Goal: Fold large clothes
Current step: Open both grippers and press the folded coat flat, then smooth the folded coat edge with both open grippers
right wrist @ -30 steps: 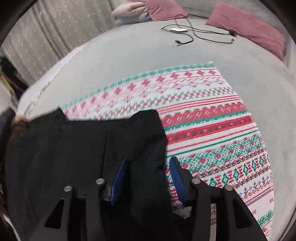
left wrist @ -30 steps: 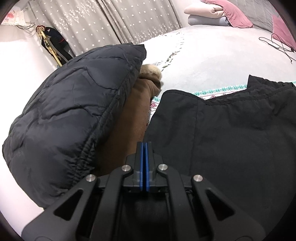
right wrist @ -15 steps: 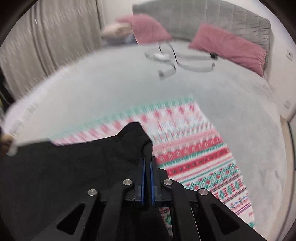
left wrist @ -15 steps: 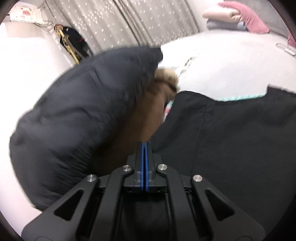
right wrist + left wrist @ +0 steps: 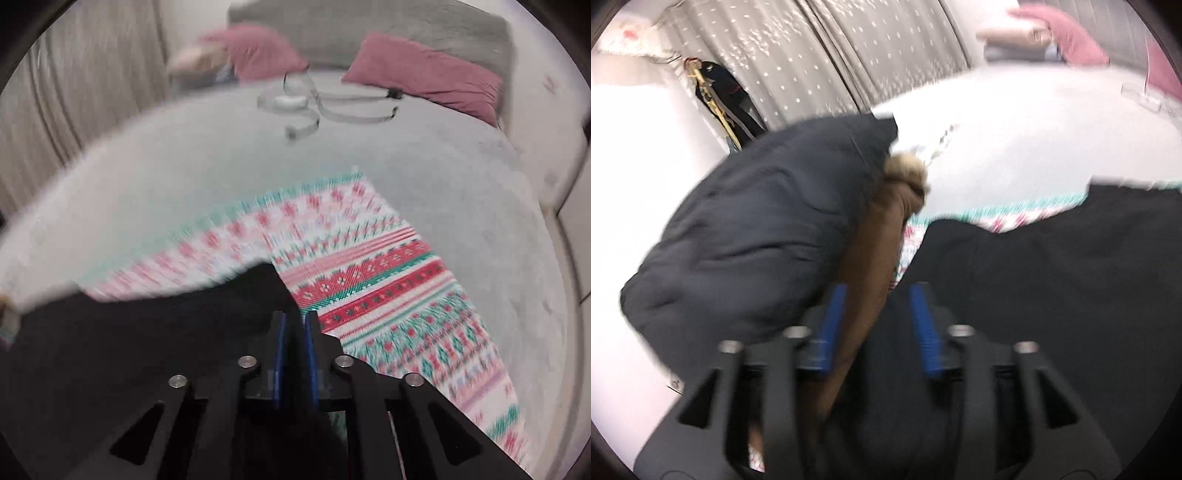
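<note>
A large black garment point(image 5: 1052, 295) lies spread on a patterned red, green and white cloth point(image 5: 388, 277) on a grey bed. My left gripper point(image 5: 877, 321) is open above the garment's left edge, beside a brown fur-trimmed coat point(image 5: 882, 236). My right gripper point(image 5: 295, 332) is shut on the right edge of the black garment point(image 5: 147, 332), with fabric between its blue pads. Both views are blurred by motion.
A dark padded jacket point(image 5: 768, 236) lies piled over the brown coat at the left. Pink pillows point(image 5: 424, 74), a folded blanket and a cable point(image 5: 306, 107) sit at the bed's far end. Grey curtains point(image 5: 831, 55) hang behind.
My left gripper was shut and has opened. My right gripper went from open to shut on the garment's edge and has lifted it forward.
</note>
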Available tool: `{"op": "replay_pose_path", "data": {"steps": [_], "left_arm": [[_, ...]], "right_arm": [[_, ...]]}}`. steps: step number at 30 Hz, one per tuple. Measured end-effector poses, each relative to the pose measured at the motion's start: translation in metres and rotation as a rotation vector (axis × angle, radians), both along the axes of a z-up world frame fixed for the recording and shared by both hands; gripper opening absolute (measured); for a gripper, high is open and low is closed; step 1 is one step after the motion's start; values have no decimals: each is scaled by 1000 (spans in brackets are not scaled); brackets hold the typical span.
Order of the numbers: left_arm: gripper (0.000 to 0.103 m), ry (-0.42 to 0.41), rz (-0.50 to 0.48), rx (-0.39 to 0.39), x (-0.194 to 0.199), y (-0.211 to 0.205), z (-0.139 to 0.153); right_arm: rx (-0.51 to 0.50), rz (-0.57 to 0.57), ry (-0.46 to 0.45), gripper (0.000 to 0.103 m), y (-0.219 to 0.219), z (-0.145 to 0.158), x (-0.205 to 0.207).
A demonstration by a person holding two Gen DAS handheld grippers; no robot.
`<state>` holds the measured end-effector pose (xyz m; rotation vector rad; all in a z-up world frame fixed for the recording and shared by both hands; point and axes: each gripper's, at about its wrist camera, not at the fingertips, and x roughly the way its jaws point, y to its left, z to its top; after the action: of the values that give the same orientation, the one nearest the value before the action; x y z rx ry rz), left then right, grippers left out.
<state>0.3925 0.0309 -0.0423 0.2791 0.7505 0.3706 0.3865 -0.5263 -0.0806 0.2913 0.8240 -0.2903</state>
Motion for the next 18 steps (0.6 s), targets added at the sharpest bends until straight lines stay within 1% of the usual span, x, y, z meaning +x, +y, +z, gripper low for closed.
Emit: {"op": "replay_pose_path", "data": {"steps": [1, 2, 3, 4, 5, 6, 8, 9, 10, 11, 12, 13, 15, 16, 17, 18], "left_arm": [[56, -7, -12, -49, -15, -1, 12], [56, -9, -31, -109, -32, -3, 23], [56, -11, -52, -160, -52, -8, 32], [57, -9, -72, -187, -67, -14, 36], [58, -2, -105, -207, -83, -22, 40], [62, 4, -143, -216, -106, -34, 42], [68, 5, -186, -216, -134, -48, 39], [70, 9, -203, -216, -151, -55, 34], [71, 18, -209, -218, -160, -58, 27], [71, 29, -210, -221, -164, -59, 19], [71, 49, -205, -224, -169, -57, 4], [71, 64, -200, -217, -170, -54, -6], [71, 103, -172, -193, -169, -43, -29], [71, 127, -142, -184, -167, -36, -40], [71, 133, -122, -191, -171, -29, -44], [71, 121, -117, -206, -170, -21, -45]], "right_arm": [[18, 14, -40, 33, 4, 15, -14], [42, 34, -65, 50, 11, 27, -28], [83, 70, -90, 55, 23, 41, -48], [108, 95, -102, 57, 32, 47, -59], [141, 151, -111, 57, 53, 55, -77], [146, 202, -102, 57, 71, 58, -88], [127, 287, -70, 59, 110, 57, -104], [124, 339, -48, 59, 142, 50, -117], [130, 391, -34, 59, 164, 44, -126], [129, 458, -20, 59, 190, 35, -137], [118, 493, -11, 59, 205, 27, -144], [89, 542, 8, 59, 225, 15, -151], [42, 610, 47, 59, 251, -11, -162], [20, 626, 57, 59, 257, -24, -166], [-4, 627, 57, 60, 258, -36, -168], [-3, 627, 57, 61, 258, -39, -168]]}}
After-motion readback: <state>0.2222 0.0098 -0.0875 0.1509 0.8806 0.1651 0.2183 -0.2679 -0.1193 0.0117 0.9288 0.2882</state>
